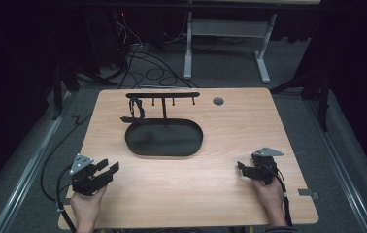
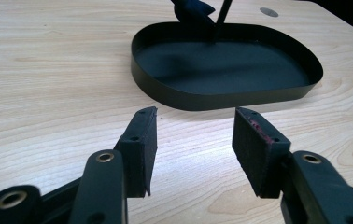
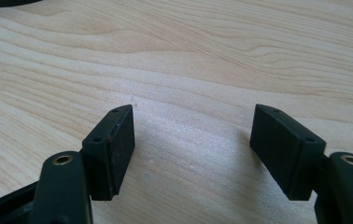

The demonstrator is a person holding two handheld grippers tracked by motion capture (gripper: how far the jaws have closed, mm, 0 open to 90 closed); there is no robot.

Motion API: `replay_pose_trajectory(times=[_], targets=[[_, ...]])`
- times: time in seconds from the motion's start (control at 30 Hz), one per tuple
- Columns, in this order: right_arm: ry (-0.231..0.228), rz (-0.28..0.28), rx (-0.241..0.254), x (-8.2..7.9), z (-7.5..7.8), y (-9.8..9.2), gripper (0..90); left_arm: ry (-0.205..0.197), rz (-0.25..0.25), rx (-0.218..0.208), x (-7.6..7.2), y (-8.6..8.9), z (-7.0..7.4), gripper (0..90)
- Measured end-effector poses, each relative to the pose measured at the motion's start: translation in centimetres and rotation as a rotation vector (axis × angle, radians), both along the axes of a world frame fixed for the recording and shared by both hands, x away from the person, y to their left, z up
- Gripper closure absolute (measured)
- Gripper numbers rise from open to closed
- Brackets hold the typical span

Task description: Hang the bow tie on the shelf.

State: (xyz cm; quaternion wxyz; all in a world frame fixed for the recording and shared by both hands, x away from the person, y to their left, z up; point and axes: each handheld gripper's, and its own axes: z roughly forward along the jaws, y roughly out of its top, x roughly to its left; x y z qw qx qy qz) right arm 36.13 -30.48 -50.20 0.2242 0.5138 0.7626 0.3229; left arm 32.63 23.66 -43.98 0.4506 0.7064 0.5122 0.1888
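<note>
My left gripper (image 2: 193, 140) and right gripper (image 3: 191, 142) both rest spread and empty near my table edge. Ahead, well apart from them, sits the black tray (image 1: 164, 152) with its hook stand (image 1: 164, 104). I judge it rigid, light metal; I'd pinch its thin rim.

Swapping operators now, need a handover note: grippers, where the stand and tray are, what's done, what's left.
Left hand-held gripper: open, nothing between the jaws, near the table's front left, pointing at the tray.
Right hand-held gripper: open, empty, near the front right.
Black oval tray: mid-table, looks empty. A thin post rises from its back edge to a hook bar; a dark item hangs at the bar's left end, too small to identify.
Done: nothing visible; neither gripper touches anything.
Left: apparently the whole job; probably start at the stand.
</note>
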Motion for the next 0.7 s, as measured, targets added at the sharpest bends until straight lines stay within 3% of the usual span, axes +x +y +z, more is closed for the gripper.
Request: replay_pose_trajectory(times=[0.43, 0.7], targets=[[0.0, 0.0, 0.0, 0.0, 0.0, 0.0, 32.2, 0.032, -0.018, 0.007, 0.5, -1.3, -1.8, 50.2], [0.0, 0.0, 0.0, 0.0, 0.0, 0.0, 32.2, 0.064, -0.038, -0.034, 1.1, -1.9, -3.0, 50.0]])
